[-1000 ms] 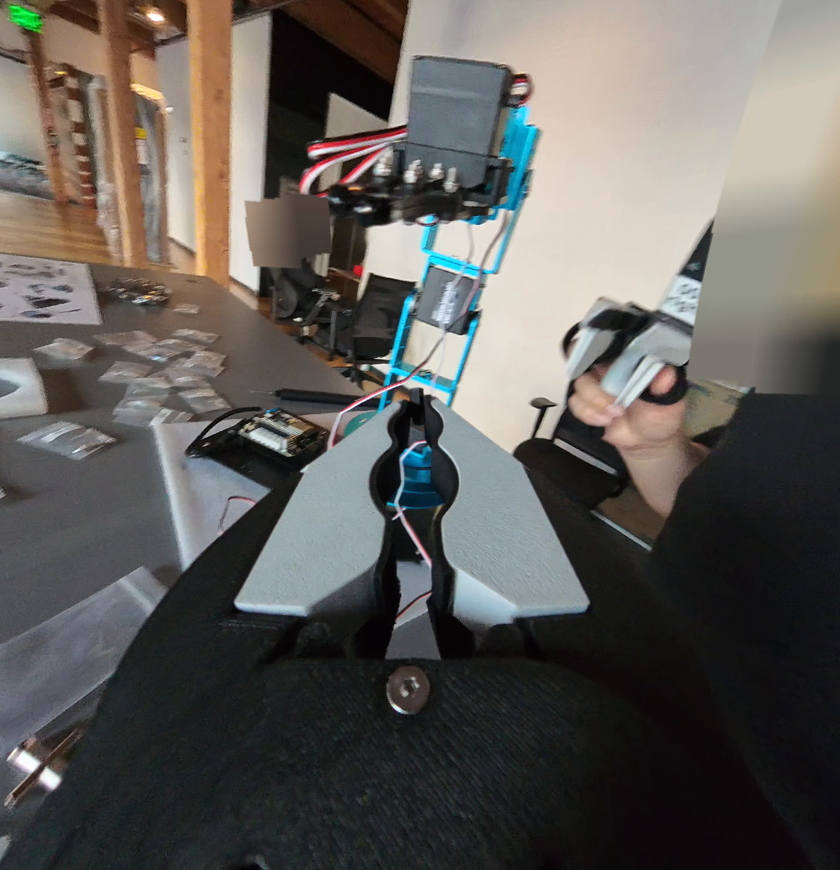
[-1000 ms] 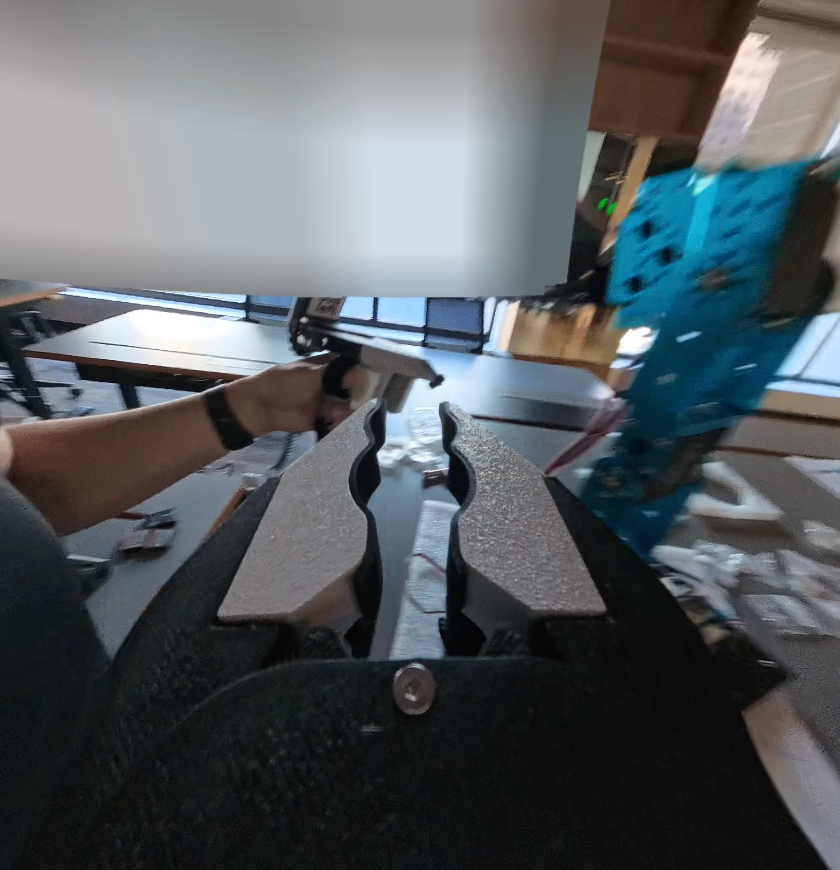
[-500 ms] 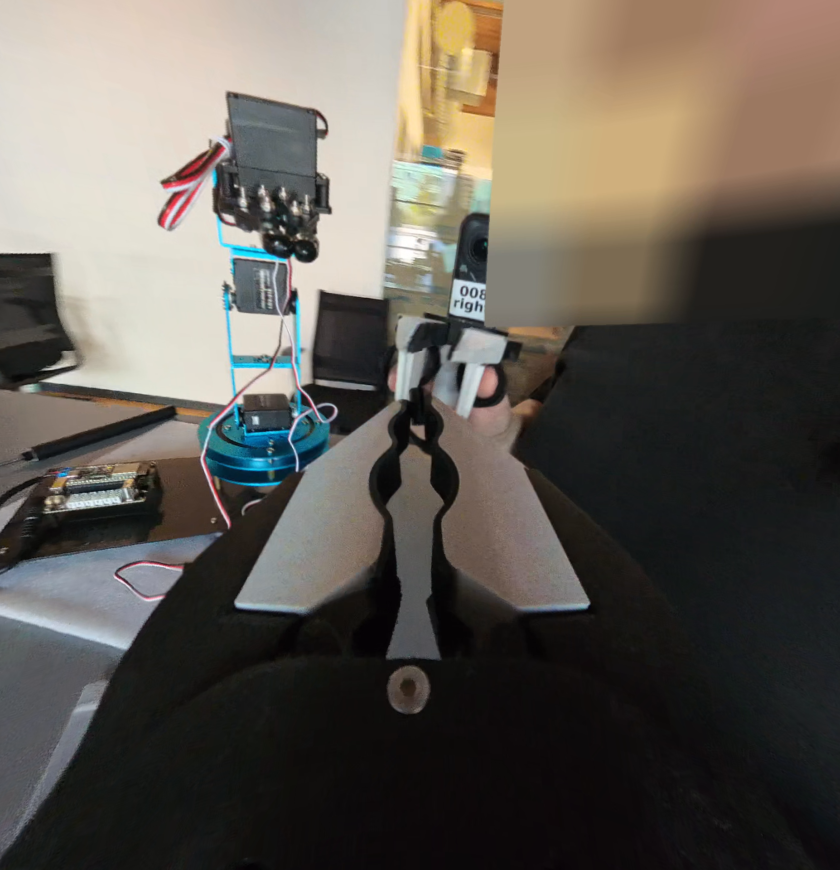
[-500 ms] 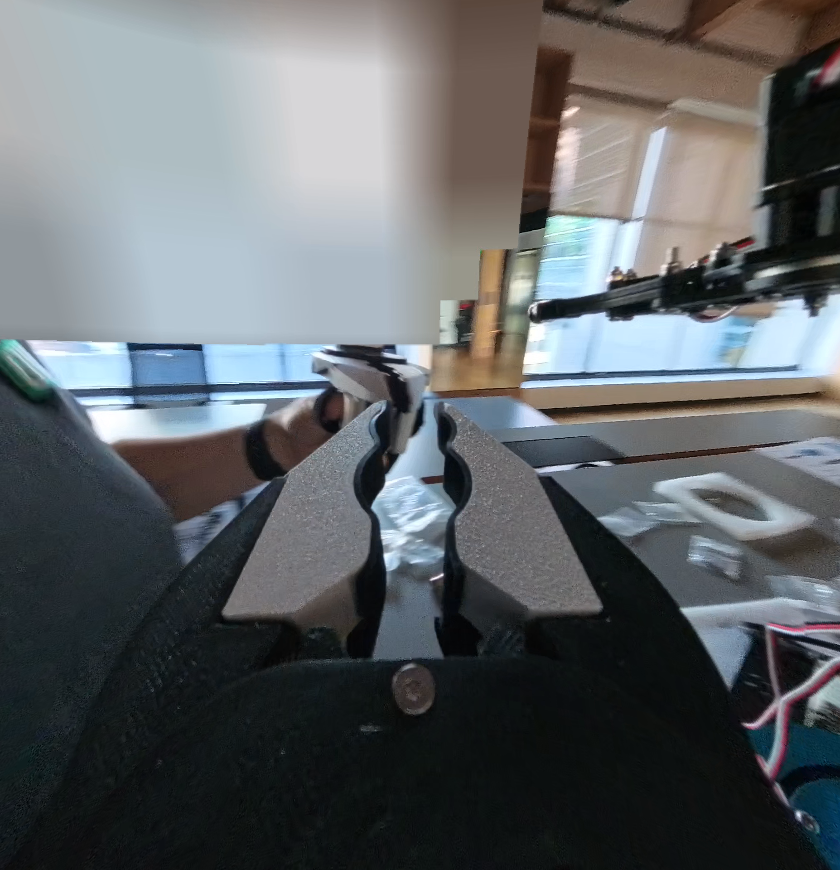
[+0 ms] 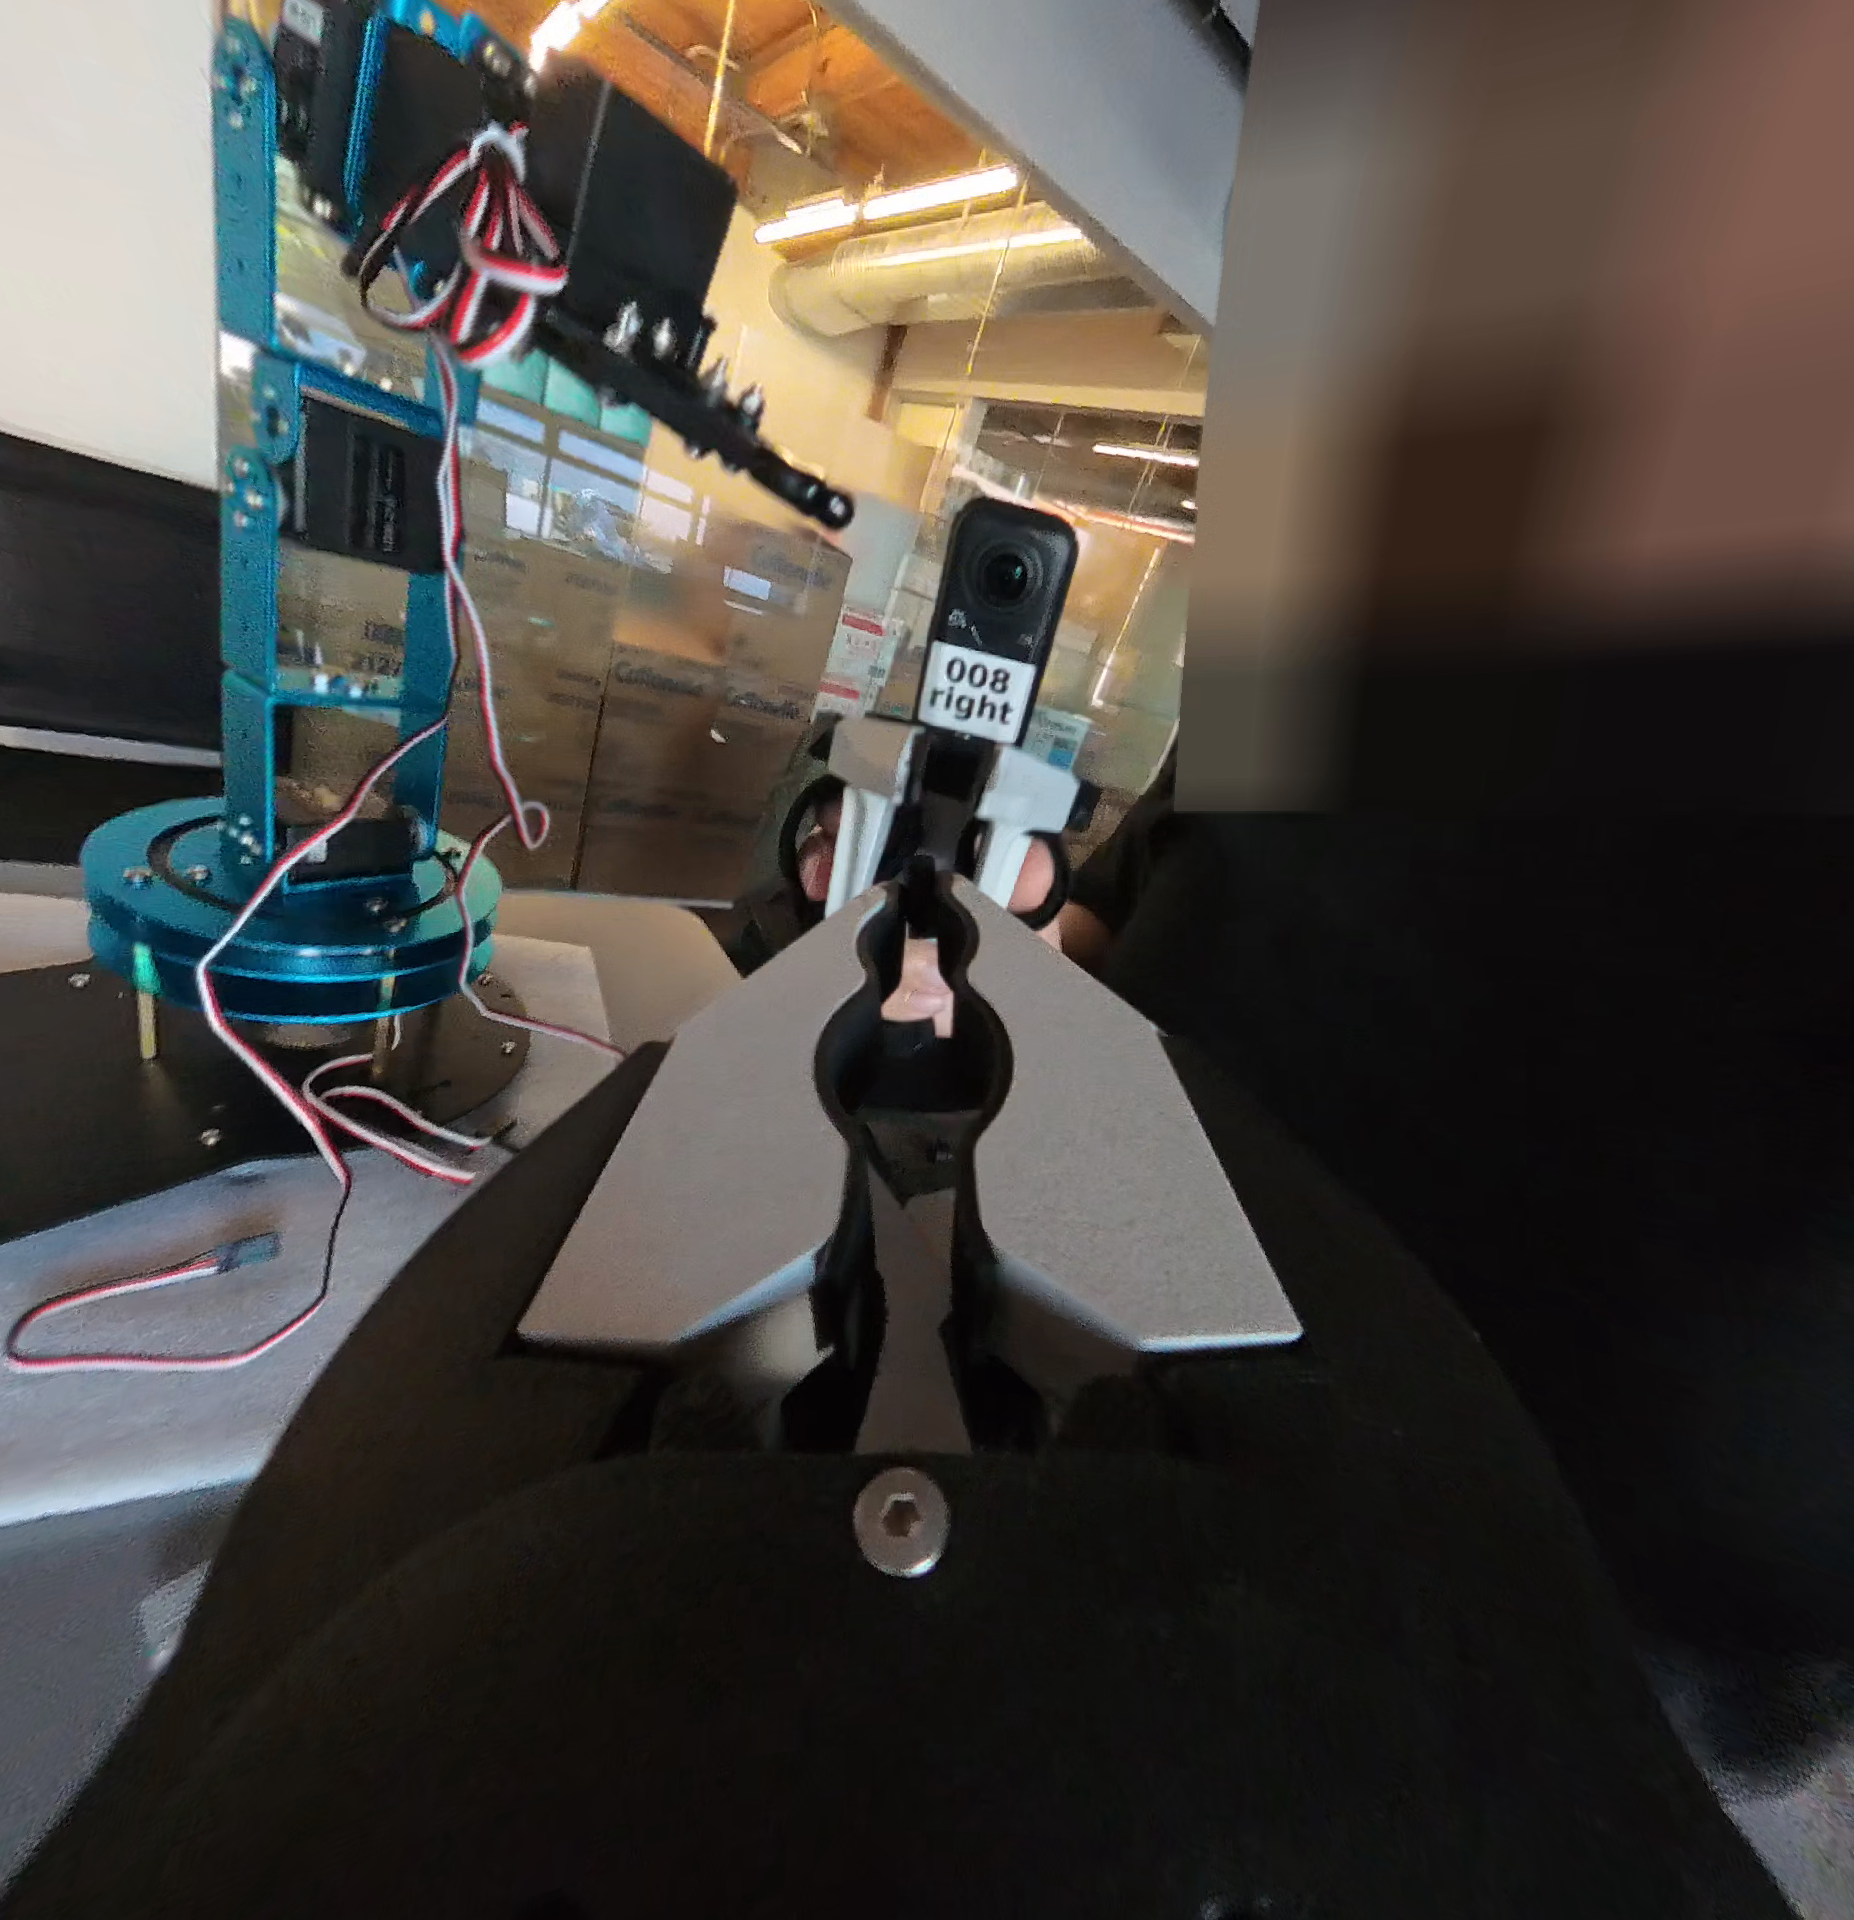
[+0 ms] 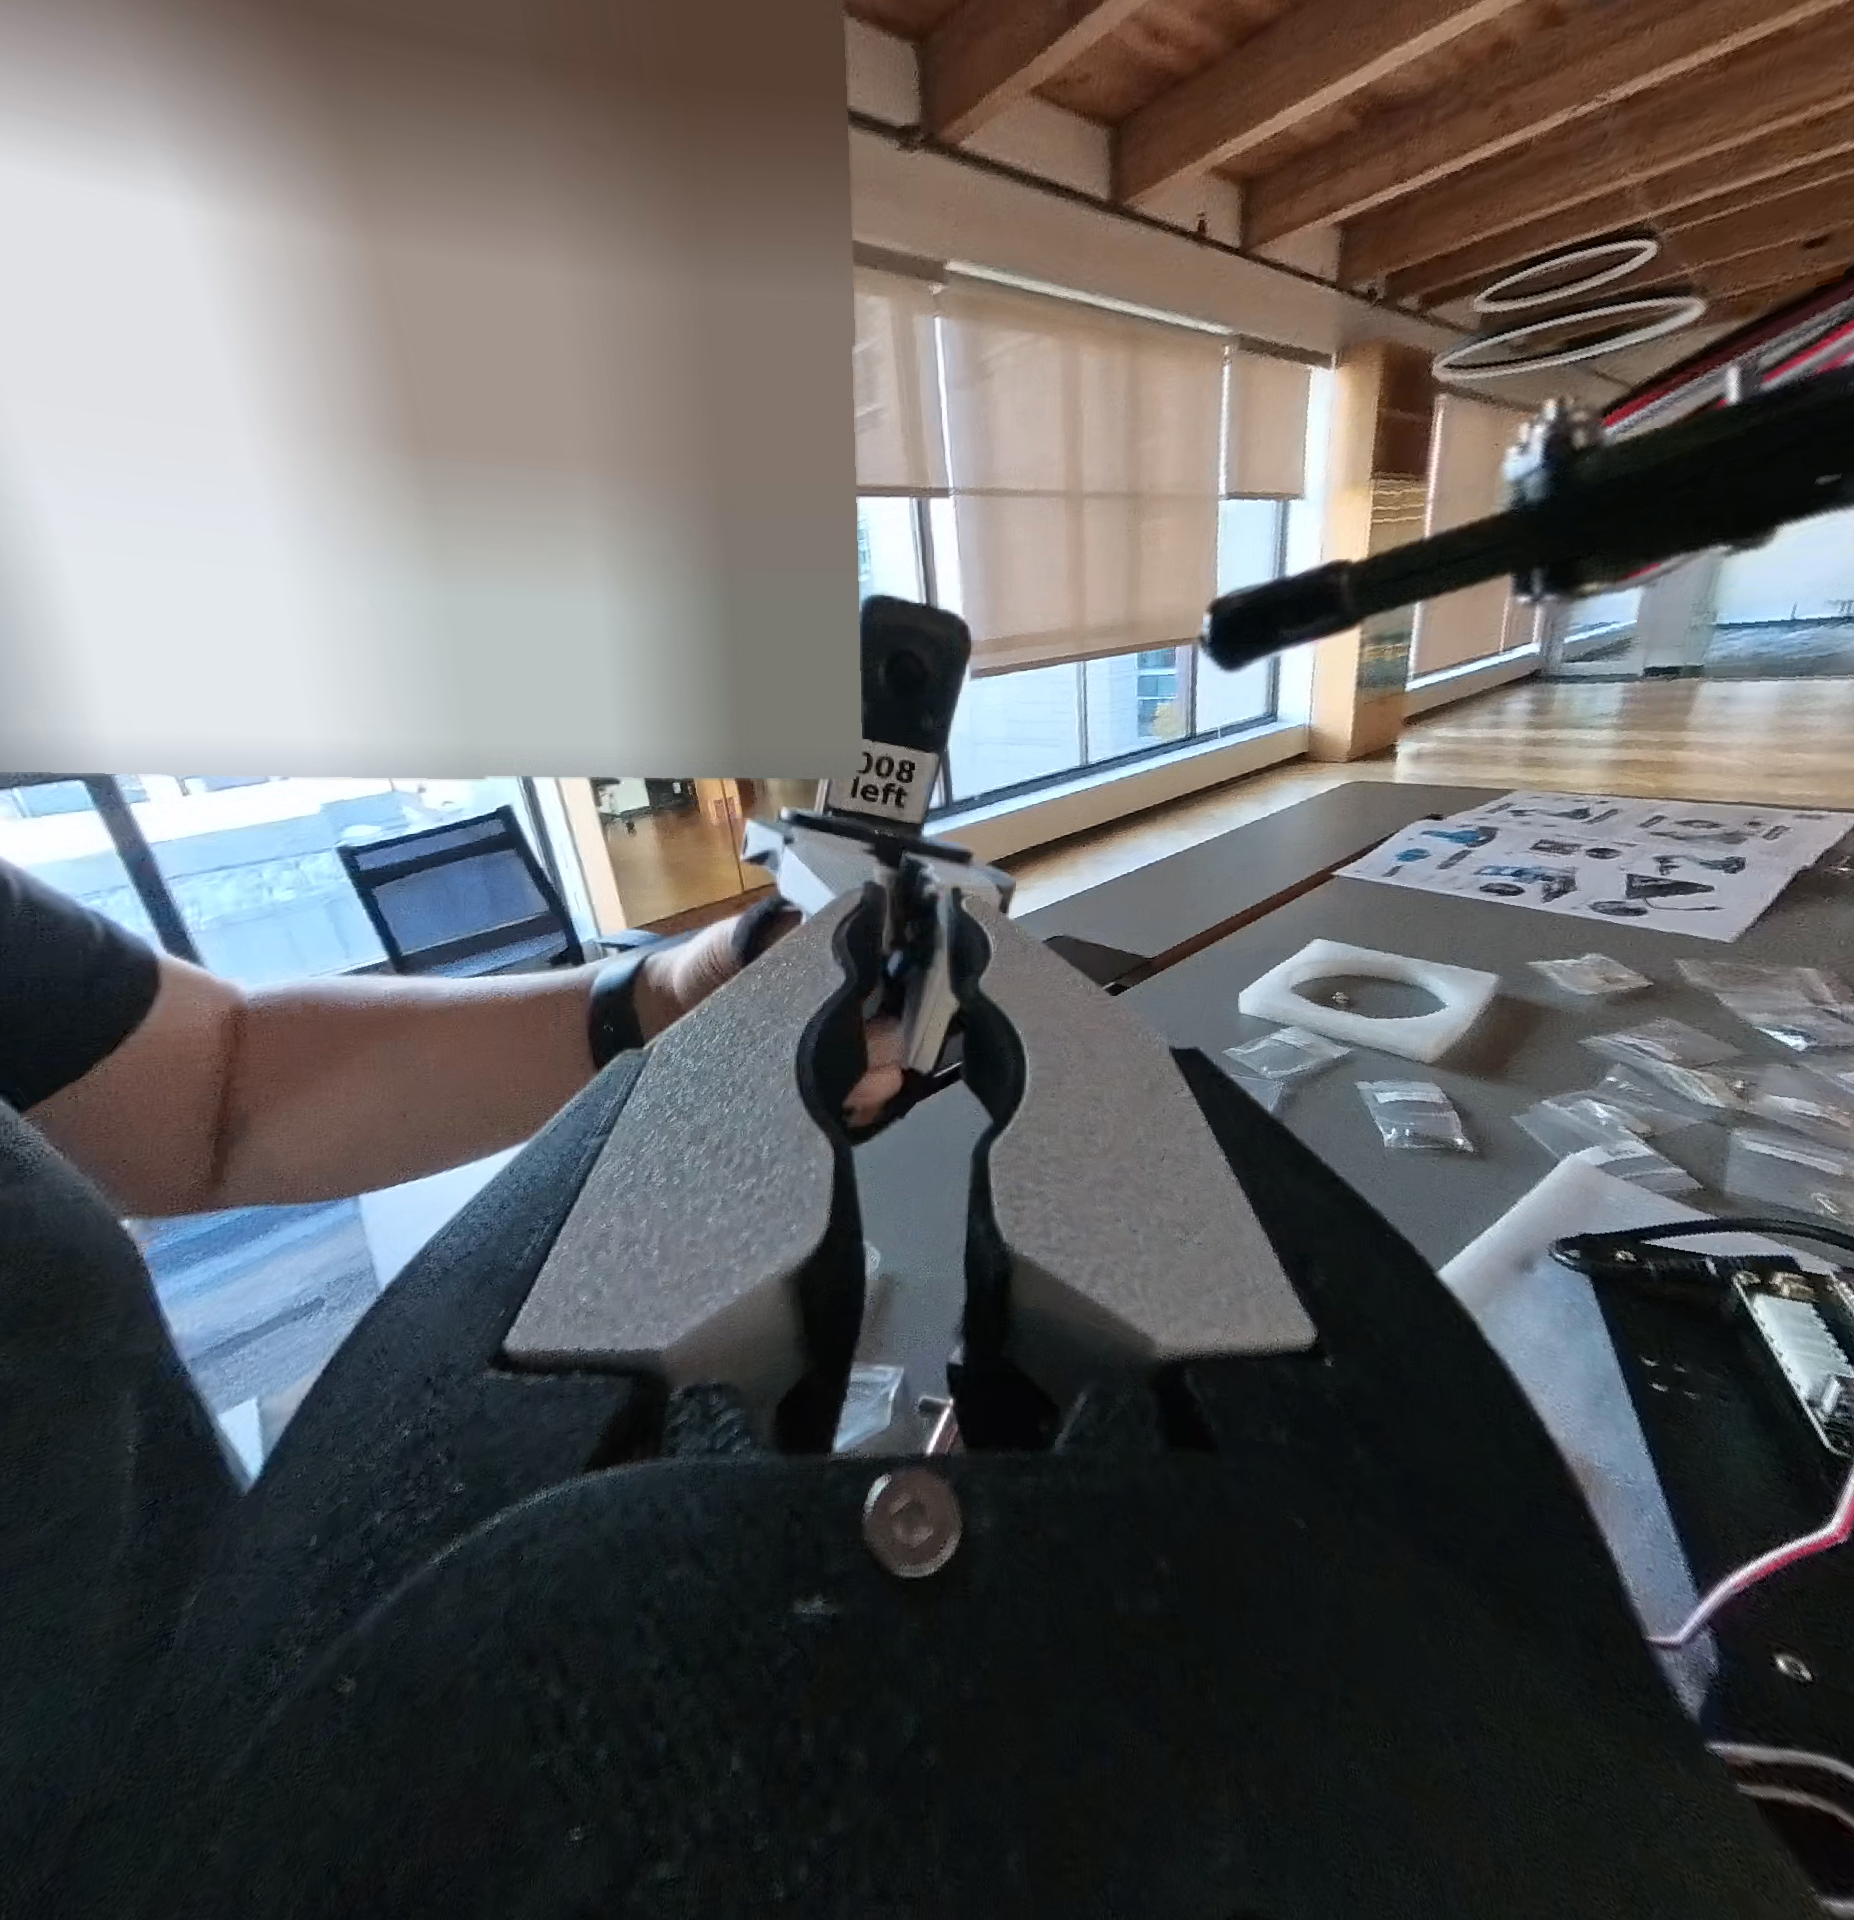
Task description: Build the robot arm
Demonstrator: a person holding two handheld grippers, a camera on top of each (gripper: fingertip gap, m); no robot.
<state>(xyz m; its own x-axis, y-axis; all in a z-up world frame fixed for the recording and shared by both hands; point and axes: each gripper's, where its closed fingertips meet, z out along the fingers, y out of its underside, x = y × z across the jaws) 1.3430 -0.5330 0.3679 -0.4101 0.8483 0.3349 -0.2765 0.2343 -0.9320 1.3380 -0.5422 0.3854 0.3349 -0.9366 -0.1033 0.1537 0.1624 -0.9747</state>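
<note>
Grippers face each other tip to tip above the worktop (image 6: 1422, 1195): left gripper (image 5: 915, 883) and right gripper (image 6: 907, 914) both pinched nearly closed, holding nothing. Blue servo arm kit (image 5: 310, 623) stands beside them, wires (image 5: 279, 1091) trailing loose.

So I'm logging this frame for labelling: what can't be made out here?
- Left wrist view: top of the blue arm is cut off by the edge.
- Right wrist view: circuit board runs off the right edge.
- Right wrist view: contents of the small bags are too small to tell.
</note>
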